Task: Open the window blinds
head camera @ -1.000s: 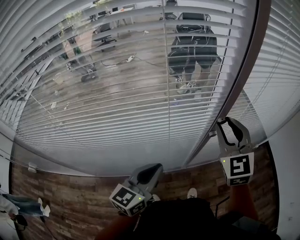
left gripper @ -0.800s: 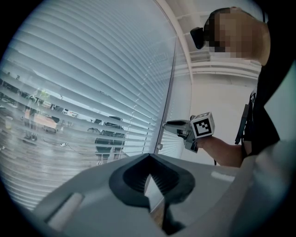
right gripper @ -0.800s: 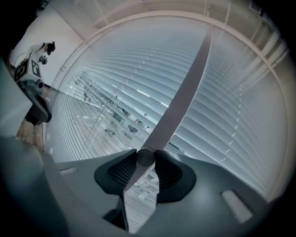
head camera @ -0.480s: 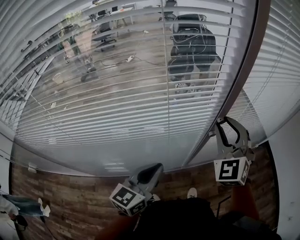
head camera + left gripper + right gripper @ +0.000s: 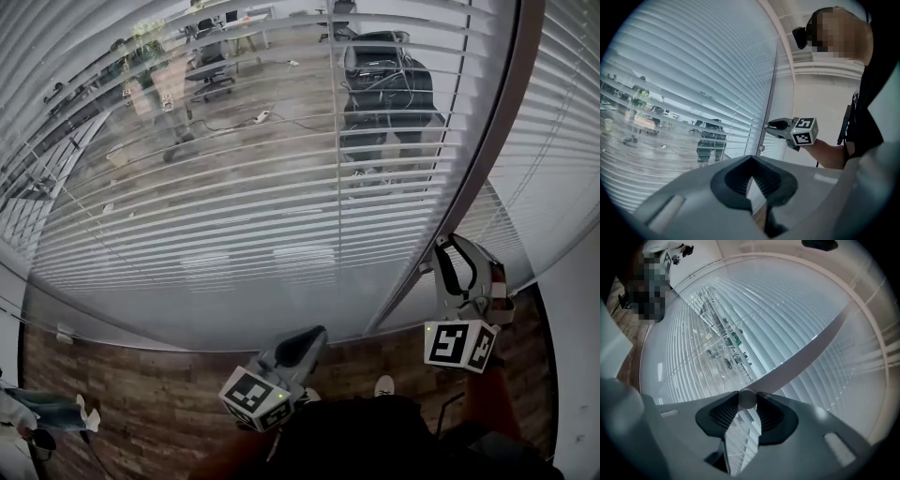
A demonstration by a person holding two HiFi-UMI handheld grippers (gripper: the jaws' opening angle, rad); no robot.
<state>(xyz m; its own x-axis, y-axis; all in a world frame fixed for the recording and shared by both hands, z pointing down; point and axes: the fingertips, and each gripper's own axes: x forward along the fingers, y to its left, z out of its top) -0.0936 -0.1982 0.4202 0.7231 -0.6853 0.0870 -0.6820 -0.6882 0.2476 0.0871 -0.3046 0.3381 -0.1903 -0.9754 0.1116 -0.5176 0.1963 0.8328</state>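
Rolled since a second ago, the right gripper holds its fingers clamped on the knob beside the blinds; left gripper, nearer, fingers closed, empty.

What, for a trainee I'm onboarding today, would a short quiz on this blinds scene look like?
1. True or false: the left gripper is gripping the blinds.
2. What sits in the grip of the right gripper? A) a cloth B) a round rod C) nothing
3. In the head view, which gripper reaches closer to the blinds?

Key: 1 false, its fingers are together with nothing between them, and it is held back from the blinds. 2 B, the fingers close on the rod from both sides. 3 the right gripper.
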